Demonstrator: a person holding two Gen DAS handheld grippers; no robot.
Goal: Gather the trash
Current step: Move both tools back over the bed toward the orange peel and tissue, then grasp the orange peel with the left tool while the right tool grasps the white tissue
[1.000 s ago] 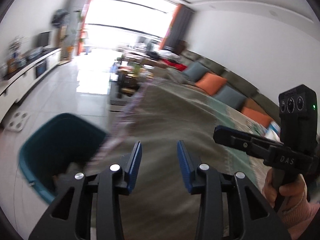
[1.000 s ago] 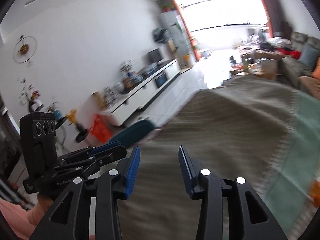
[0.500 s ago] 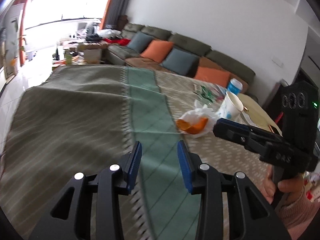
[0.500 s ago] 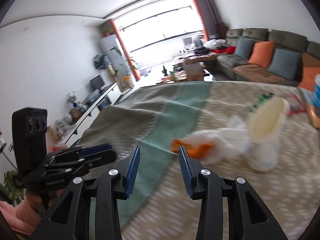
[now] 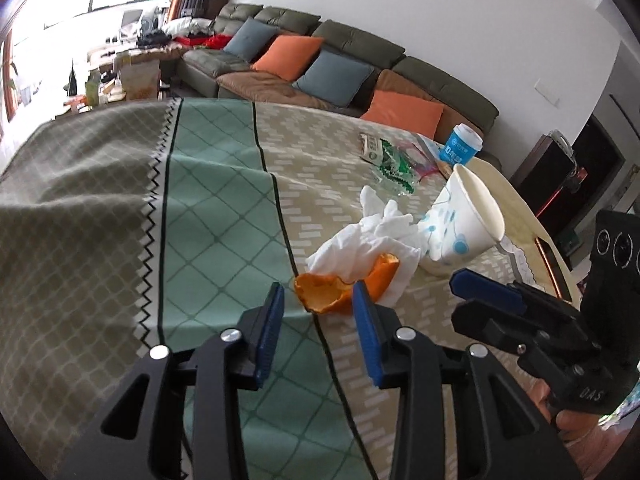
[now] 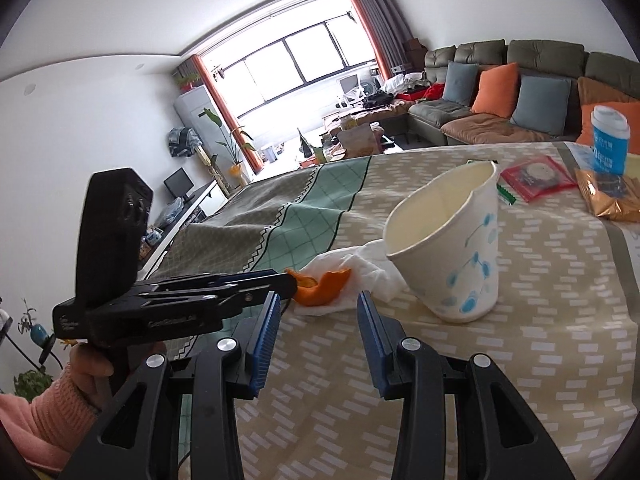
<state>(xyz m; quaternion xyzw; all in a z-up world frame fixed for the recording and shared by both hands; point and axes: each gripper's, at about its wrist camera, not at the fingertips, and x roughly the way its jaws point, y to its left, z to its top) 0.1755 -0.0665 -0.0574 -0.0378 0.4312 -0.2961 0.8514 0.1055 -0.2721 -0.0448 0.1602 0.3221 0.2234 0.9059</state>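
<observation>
An orange peel [image 5: 334, 290] lies on a crumpled white tissue [image 5: 372, 236] on the cloth-covered table [image 5: 224, 216]. A dented white paper cup [image 5: 468, 216] with blue dots leans beside them. My left gripper [image 5: 318, 296] points down at the peel, its jaws closing, with the peel at their tips and nothing pressed. From the right wrist, the peel [image 6: 320, 284], tissue [image 6: 360, 264] and cup [image 6: 452, 248] sit just beyond my right gripper [image 6: 319, 306], which is open and holds nothing. The left gripper [image 6: 286, 282] reaches in from the left, and its tips meet the peel's edge.
Farther back on the table stand a blue lidded cup [image 6: 610, 140], a red packet [image 6: 536, 178], a gold snack bag [image 6: 612, 196] and green wrappers [image 5: 394, 164]. A sofa [image 5: 360, 44] with orange and blue cushions runs behind the table. A pink-sleeved hand [image 6: 48, 412] holds the left gripper.
Both views swung away from the room and the teal bin on the floor, onto the table's trash. Both grippers moved in close to the peel and cup.
</observation>
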